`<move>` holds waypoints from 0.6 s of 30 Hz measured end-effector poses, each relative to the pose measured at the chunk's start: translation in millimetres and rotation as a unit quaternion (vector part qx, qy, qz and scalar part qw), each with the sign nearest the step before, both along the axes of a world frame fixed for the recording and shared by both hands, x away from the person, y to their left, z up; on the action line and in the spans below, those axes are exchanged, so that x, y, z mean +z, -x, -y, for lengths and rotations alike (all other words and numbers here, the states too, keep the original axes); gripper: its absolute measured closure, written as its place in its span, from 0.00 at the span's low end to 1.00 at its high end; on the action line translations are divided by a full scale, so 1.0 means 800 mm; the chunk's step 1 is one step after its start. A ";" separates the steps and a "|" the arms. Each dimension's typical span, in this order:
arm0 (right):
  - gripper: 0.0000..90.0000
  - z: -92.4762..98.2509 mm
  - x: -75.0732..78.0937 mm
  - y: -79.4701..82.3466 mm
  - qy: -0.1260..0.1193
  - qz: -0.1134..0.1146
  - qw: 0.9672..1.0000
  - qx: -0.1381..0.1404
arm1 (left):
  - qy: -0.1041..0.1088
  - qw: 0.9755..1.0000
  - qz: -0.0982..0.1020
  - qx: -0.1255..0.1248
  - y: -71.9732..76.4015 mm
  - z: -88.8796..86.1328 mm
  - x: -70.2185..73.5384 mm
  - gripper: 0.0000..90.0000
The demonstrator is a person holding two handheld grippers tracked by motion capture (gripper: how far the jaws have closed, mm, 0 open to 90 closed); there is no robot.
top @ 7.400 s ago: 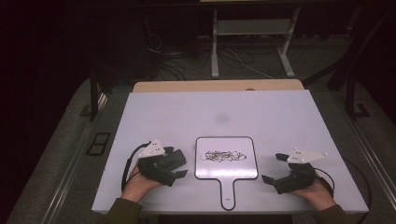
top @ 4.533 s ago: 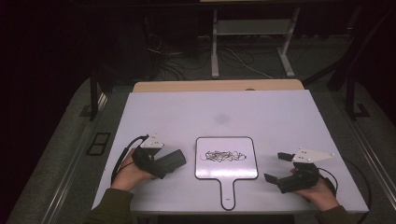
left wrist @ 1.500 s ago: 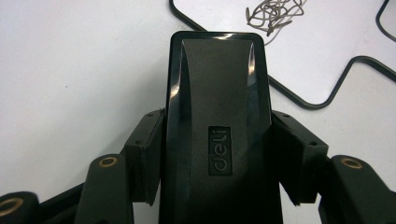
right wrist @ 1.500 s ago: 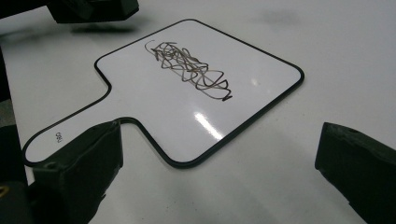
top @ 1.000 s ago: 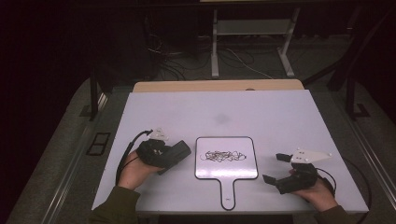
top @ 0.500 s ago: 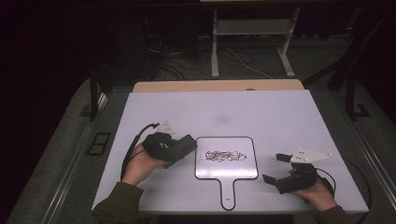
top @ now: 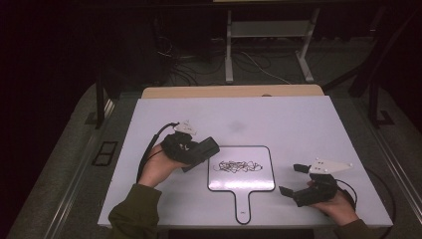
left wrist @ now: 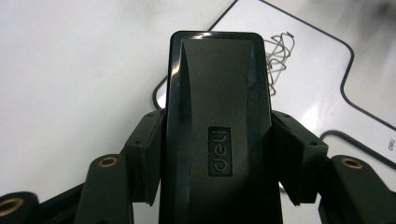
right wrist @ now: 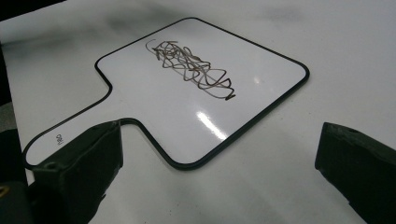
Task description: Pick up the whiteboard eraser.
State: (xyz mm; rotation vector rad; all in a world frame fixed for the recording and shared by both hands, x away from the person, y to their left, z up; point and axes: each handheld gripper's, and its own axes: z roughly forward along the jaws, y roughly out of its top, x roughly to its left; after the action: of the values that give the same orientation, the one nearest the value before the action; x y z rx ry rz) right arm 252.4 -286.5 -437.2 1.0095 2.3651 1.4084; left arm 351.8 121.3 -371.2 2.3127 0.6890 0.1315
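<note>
A small white paddle-shaped whiteboard (top: 241, 181) with a black rim lies near the table's front, a dark scribble (top: 237, 166) across its upper part. My left gripper (top: 211, 148) is shut on a black eraser (top: 201, 152), held just left of the board's upper left corner. In the left gripper view the eraser (left wrist: 217, 130) sits squarely between the two jaws, pointing at the scribble (left wrist: 275, 51). My right gripper (top: 293, 179) rests open to the right of the board near the front edge. In the right gripper view the board (right wrist: 187, 93) lies ahead between the wide-apart jaws.
The white table (top: 278, 119) has bare surface behind and beside the board. A wooden strip (top: 234, 91) runs along its far edge. Beyond it stand a metal frame (top: 268, 35) and floor cables in the dark.
My left gripper with the eraser has moved right and away from me, rising a little, and now reaches the board's upper left corner. The right gripper has stayed put.
</note>
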 end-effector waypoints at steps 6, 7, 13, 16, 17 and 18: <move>0.00 0.001 0.000 0.000 -0.002 -0.002 1.000 -0.001 | -0.010 1.000 0.002 -0.014 -0.011 0.019 0.002 0.44; 0.00 0.001 0.000 0.000 -0.002 -0.002 1.000 -0.001 | -0.009 1.000 0.003 -0.016 -0.012 0.022 0.002 0.44; 0.00 0.001 0.001 0.001 -0.003 -0.001 1.000 0.003 | -0.006 1.000 0.006 -0.016 -0.021 0.037 -0.010 0.44; 0.00 0.001 0.001 0.001 -0.002 0.001 1.000 0.005 | -0.010 1.000 0.005 -0.019 -0.023 0.045 -0.016 0.44; 0.00 0.000 0.001 0.001 -0.002 0.000 1.000 0.005 | -0.013 1.000 0.007 -0.021 -0.024 0.048 -0.017 0.44; 0.00 0.000 0.001 0.001 -0.002 0.000 1.000 0.006 | -0.014 1.000 0.007 -0.021 -0.024 0.050 -0.019 0.44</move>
State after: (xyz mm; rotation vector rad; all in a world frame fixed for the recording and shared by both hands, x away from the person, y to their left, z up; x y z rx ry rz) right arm 252.0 -286.9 -436.7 0.9977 2.3745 1.4169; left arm 370.9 81.1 -386.6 2.3485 0.6337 0.1381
